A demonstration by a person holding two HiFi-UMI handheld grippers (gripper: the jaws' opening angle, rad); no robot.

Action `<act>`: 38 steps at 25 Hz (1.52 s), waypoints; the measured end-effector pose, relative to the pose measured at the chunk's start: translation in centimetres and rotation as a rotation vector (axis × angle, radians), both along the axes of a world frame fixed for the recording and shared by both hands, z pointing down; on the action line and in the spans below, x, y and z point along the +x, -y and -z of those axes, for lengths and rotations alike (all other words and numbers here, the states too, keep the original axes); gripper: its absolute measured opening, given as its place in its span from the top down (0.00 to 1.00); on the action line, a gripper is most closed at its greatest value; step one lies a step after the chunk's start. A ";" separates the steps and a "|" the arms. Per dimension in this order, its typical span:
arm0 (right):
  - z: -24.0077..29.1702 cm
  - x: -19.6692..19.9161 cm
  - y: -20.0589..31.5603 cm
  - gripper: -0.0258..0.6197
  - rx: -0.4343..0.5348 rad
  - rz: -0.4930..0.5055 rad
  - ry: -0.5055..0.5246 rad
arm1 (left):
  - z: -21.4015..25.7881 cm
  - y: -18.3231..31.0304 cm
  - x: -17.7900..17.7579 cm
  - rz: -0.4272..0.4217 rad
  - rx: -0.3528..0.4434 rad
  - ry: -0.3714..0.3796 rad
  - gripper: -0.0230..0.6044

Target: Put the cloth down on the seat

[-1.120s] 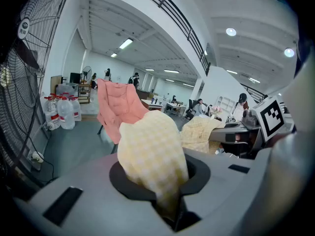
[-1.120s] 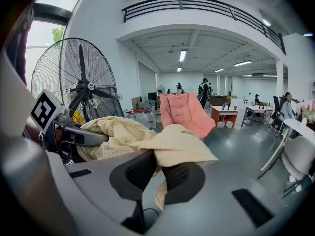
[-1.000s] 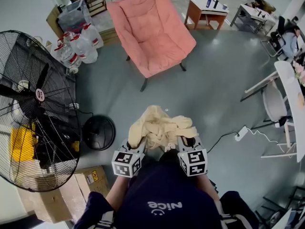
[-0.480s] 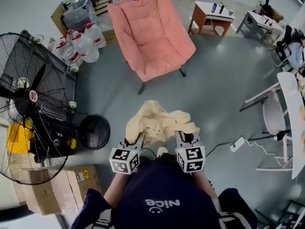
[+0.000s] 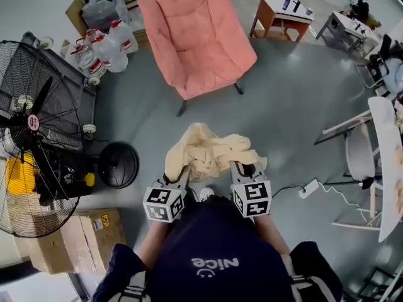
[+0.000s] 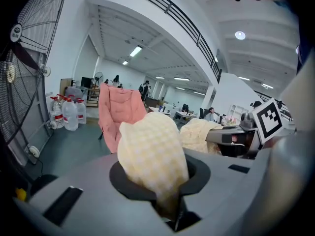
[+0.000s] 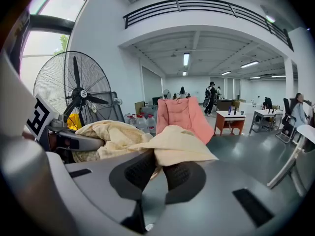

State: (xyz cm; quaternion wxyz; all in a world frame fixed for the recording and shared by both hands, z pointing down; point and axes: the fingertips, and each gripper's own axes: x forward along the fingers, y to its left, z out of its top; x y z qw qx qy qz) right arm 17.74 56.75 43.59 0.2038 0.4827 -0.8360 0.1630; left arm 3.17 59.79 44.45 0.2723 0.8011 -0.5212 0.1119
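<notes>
left tongs (image 5: 175, 180): clamped on one bunched end of the cloth (image 5: 208, 153).
cloth: slung in the air between both tongs, clear of the floor, well short of the seat (image 5: 198, 39) ahead.
right tongs (image 5: 242, 172): nearly closed, pinching the other edge to share the load.
arms: tucked near the chest, tongs side by side, pointing forward.

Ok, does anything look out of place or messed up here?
Nothing stands out. The cream cloth hangs bunched between the left tongs and right tongs, both clamped on it, off the floor. The pink chair stands upright ahead, seat bare.
</notes>
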 end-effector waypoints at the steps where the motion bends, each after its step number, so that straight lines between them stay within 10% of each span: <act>1: -0.2 0.0 0.4 0.85 -0.003 0.002 0.001 | -0.2 0.4 0.0 -0.002 -0.003 0.001 0.82; 38: -3.2 -13.0 29.0 0.85 -0.142 -0.247 0.005 | -3.0 34.8 -11.4 -0.381 -0.030 0.020 0.82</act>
